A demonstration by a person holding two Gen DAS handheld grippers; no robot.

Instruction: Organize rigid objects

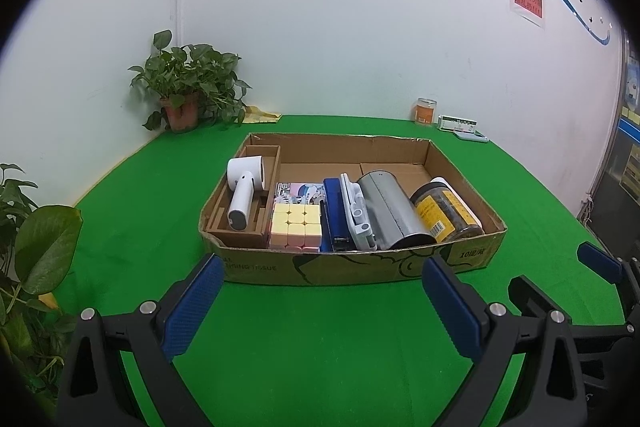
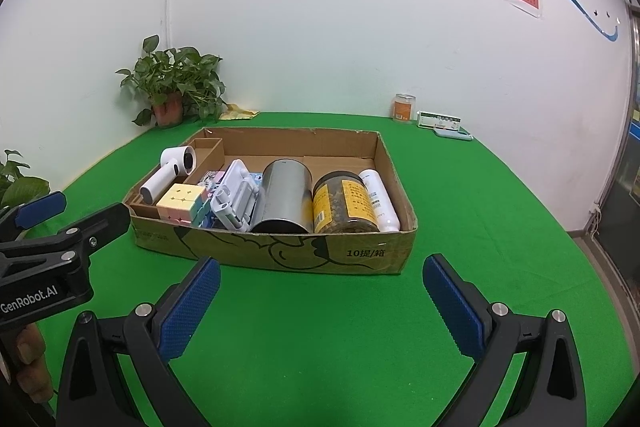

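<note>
— Cardboard box (image 1: 352, 269) sat in the middle of the green counter (image 1: 304, 339), long side toward the cameras. What lay in it?

— Everything was packed along the near wall. At the left end, in a small cardboard insert (image 1: 240, 233), a white handheld device (image 1: 244, 193) lay on its side. Beside it sat a pastel puzzle cube (image 1: 296, 227) with a printed card (image 1: 298, 191) behind it, then a blue stapler-like item (image 1: 336, 217), a white folding stand (image 1: 358, 213), a metal can (image 1: 394, 211) on its side, and a jar with a yellow label (image 1: 446, 215).

— Anything past the jar?

— From the right wrist view, a white bottle (image 2: 378, 201) lay between the jar and the right wall of the box.

— And the tongs?

— Left tongs (image 1: 320, 307) were spread wide over bare counter, short of the box, pinching nothing. Right tongs (image 2: 318, 305) were likewise spread and empty, just beside the left ones.

— The rest of the counter?

— A potted plant (image 1: 182, 91) stood in the far left corner, and an orange-labelled jar (image 1: 425, 111) and a small flat box (image 1: 458, 123) stood by the back wall, well apart from the cardboard box.
</note>
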